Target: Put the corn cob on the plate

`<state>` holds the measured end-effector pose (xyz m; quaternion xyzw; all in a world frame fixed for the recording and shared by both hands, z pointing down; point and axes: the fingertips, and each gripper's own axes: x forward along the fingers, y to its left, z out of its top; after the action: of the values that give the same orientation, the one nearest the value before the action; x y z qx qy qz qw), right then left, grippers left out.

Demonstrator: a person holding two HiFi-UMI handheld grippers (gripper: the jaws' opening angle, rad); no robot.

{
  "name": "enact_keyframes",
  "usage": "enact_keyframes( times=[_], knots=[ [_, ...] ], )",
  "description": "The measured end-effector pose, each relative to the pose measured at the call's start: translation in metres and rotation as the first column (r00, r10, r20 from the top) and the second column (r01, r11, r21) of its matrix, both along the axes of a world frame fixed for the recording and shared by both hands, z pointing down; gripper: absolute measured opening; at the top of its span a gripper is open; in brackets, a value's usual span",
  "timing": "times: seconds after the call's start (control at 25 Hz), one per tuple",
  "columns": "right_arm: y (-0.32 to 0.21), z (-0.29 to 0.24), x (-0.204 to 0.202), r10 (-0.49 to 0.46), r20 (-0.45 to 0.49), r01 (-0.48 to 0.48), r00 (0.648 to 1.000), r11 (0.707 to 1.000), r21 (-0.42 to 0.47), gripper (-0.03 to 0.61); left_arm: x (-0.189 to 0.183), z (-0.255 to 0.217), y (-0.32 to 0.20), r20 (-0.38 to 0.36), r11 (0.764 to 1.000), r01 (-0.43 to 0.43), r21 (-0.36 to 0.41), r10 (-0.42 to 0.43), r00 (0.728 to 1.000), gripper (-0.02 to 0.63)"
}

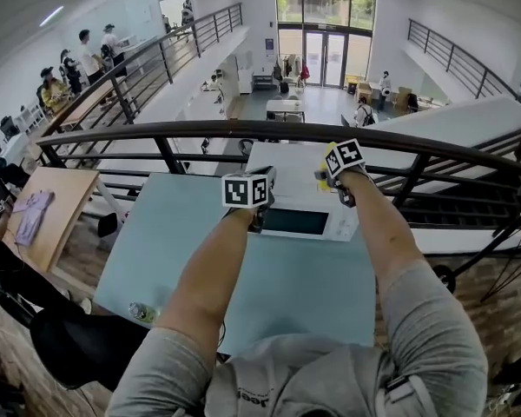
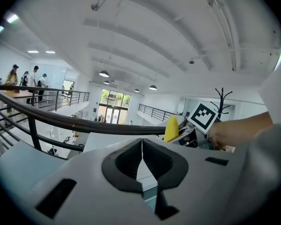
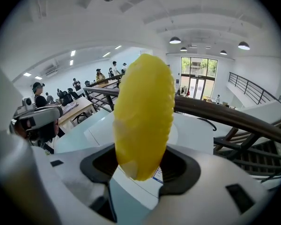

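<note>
Cob (image 3: 143,116) in claw (image 3: 140,165); plate (image 3: 178,131) perhaps behind

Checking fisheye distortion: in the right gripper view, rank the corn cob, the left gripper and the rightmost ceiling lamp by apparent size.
1. corn cob, looming because it sits close to the camera
2. left gripper
3. ceiling lamp

My left arm (image 1: 213,272) and right arm (image 1: 389,233) reach toward 12 o'clock. My left gripper (image 2: 141,150) has its jaws pressed together, empty. My right gripper (image 3: 140,165), at its 2 o'clock, clamps the corn cob (image 3: 144,102).
</note>
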<state>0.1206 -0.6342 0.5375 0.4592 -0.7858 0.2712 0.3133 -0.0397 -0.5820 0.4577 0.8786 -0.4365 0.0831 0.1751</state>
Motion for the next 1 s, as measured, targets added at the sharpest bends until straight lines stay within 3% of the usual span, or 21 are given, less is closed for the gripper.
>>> enact_keyframes(
  times=[0.68, 1.0],
  knots=[
    [-0.029, 0.018, -0.02, -0.034, -0.012, 0.033, 0.999, 0.999, -0.029, 0.265, -0.018, 0.029, -0.016, 0.021, 0.999, 0.023, -0.031, -0.022, 1.0, 0.018],
    [-0.036, 0.019, -0.02, -0.025, -0.037, 0.026, 0.999, 1.0, 0.013, 0.247, -0.017, 0.031, -0.019, 0.016, 0.999, 0.026, -0.035, -0.025, 1.0, 0.018]
  ],
)
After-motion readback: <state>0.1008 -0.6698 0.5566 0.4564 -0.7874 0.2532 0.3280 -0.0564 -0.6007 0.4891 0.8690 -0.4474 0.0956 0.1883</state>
